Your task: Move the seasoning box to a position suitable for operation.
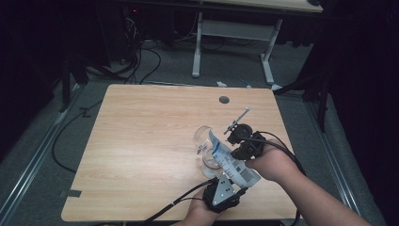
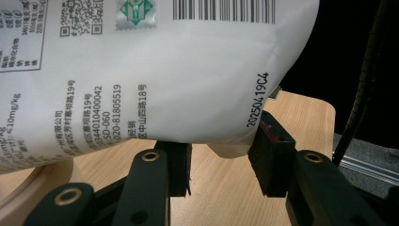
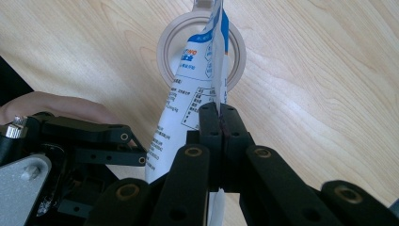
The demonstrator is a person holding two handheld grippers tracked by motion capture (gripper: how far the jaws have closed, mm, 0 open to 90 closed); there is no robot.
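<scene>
Two hand-held grippers, left (image 1: pixel 225 187) and right (image 1: pixel 242 148), clamp one pouch (image 1: pixel 233 162) (over jar (image 1: pixel 207 141)).

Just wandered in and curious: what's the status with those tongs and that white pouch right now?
Right tongs shut on the white printed plastic pouch's edge. Left tongs grip its bottom. Pouch tilted over the clear glass cup. Nothing in the way.

pouch (image 3: pixel 188 89): white, blue top (black print, barcode) | table (image 1: pixel 141 141): light woodgrain | jar (image 1: pixel 203 141): clear
</scene>
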